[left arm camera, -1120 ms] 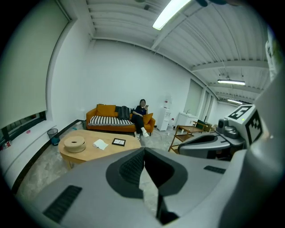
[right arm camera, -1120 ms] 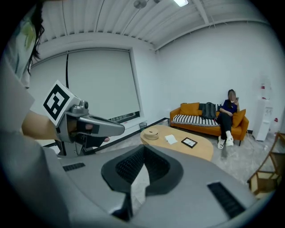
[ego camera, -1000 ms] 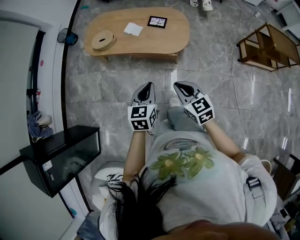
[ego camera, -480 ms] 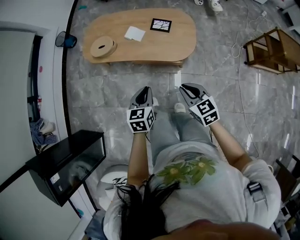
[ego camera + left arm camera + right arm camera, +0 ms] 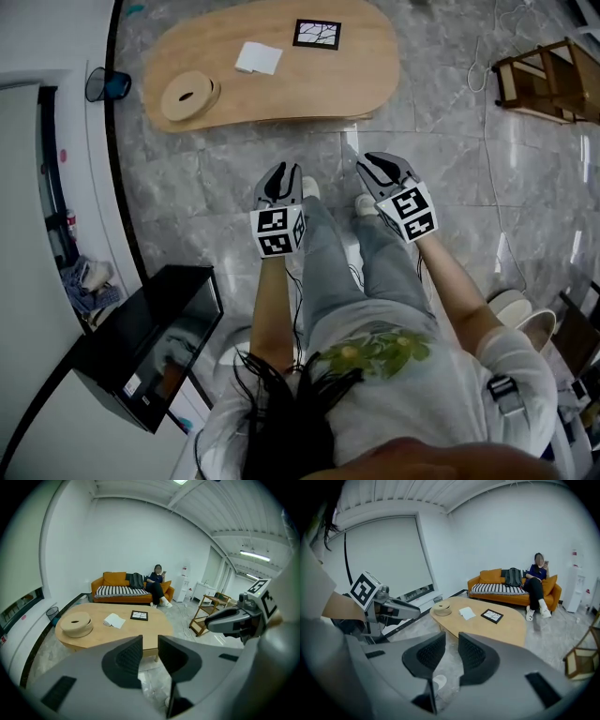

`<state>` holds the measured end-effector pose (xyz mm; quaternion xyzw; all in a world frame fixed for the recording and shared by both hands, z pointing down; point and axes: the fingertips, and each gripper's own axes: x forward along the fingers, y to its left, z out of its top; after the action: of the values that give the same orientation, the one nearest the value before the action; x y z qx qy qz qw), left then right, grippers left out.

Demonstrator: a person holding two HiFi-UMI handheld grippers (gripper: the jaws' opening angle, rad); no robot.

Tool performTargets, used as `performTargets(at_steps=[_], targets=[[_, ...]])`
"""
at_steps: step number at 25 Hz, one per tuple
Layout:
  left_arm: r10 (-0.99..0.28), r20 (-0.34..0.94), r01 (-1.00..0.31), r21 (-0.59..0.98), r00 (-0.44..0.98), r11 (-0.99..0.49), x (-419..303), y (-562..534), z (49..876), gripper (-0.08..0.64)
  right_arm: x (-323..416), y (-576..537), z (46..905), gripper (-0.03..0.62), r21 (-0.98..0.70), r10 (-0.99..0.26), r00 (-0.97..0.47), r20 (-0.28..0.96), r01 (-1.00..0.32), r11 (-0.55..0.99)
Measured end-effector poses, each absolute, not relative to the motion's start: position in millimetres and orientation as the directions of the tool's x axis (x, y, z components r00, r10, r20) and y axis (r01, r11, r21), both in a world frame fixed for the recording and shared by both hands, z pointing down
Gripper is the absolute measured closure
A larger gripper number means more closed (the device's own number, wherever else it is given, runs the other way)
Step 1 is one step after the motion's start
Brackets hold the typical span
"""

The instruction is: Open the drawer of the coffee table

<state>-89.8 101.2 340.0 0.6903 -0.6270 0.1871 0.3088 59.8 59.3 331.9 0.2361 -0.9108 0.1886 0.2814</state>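
Head view. Item: coffee table, oval, with a light wooden top, set on the grey tiled floor ahead of the person's feet and well apart from both grippers. On the top are recorded a round wooden disc, a folded white sheet and a black-framed tile.

Drawer: not made out with certainty. Only a plain wooden band under the table's near edge is seen in the left gripper view, and no handle or knob can be told.

Left gripper: held over the floor, jaws slightly apart and just lately opening, nothing between them.

Right gripper: held beside the left, jaws likewise a little apart and just lately opening, nothing between them.

Handling, as judged: the drawer is taken to be rigid wood and fairly light, and is expected to slide straight out toward the person. Hold is best taken at the middle of the front, by its lower lip or any pull found there, so that it is not skewed. The table may be dragged over the smooth tile if it is pulled sharply.
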Motion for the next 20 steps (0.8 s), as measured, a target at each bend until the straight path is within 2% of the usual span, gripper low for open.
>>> performTargets(at_steps=[14, 20], targets=[[-0.674, 0.729, -0.988, 0.153, 0.124, -0.017, -128.9, 82.5, 427.1, 0.36, 45.2, 42.8, 401.6, 0.459, -0.188, -0.293, -0.68, 0.672, -0.54, 0.821], [-0.65, 0.748, -0.989, 0.14, 0.132, -0.04, -133.9, 75.5, 452.3, 0.345, 52.5, 29.9, 426.6, 0.453, -0.174, -0.313, -0.643, 0.699, -0.577, 0.798]])
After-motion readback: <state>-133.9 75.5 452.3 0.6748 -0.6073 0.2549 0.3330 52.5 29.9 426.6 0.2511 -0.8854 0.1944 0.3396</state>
